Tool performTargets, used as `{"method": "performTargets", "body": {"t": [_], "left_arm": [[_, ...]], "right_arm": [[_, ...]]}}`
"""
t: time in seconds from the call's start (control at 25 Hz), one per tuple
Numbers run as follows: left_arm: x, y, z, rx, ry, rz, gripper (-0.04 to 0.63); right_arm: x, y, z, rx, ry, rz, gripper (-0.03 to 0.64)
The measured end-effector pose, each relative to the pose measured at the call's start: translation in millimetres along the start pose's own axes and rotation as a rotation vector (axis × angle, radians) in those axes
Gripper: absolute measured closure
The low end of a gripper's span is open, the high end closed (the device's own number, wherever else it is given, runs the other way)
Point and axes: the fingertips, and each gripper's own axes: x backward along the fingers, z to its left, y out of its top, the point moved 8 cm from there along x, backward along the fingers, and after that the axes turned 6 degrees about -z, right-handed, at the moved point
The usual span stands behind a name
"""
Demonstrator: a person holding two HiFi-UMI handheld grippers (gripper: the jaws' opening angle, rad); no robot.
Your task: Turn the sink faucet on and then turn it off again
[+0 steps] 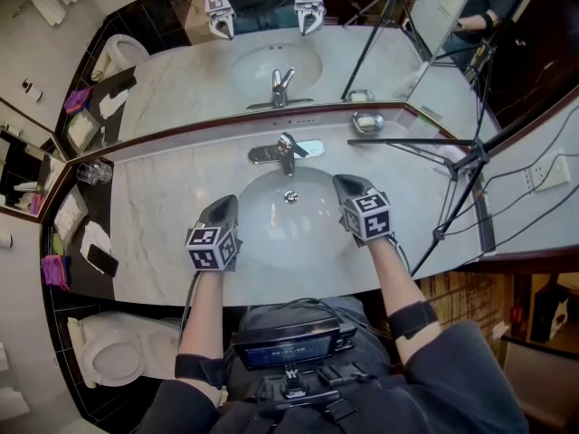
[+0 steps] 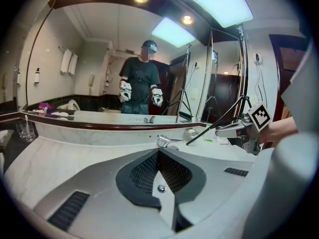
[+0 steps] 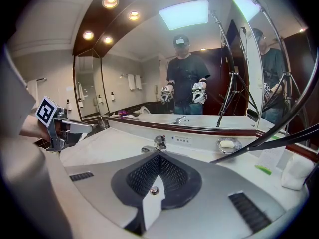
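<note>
Marble tabletop (image 1: 154,215) runs below a wide mirror (image 1: 181,80); the faucet (image 1: 286,158) stands at its rear edge, behind the sink (image 1: 271,238). The left tool (image 1: 226,203) and right tool (image 1: 343,184) hover over the sink's front rim, both shut together and empty. One closed tip should slip under the lever (image 1: 290,140) and lift gently.

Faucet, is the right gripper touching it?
Apart. The head view shows bare white basin between the right gripper and the faucet.
</note>
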Motion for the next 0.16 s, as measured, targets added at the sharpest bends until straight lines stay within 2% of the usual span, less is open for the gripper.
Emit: {"method": "performTargets", "body": {"t": [0.16], "left_arm": [[-0.2,-4.2,-2.6,0.0,-0.002,0.008,0.595]], "right_arm": [[0.1,-2.1,0.4,0.0,0.001,0.003,0.603]]}}
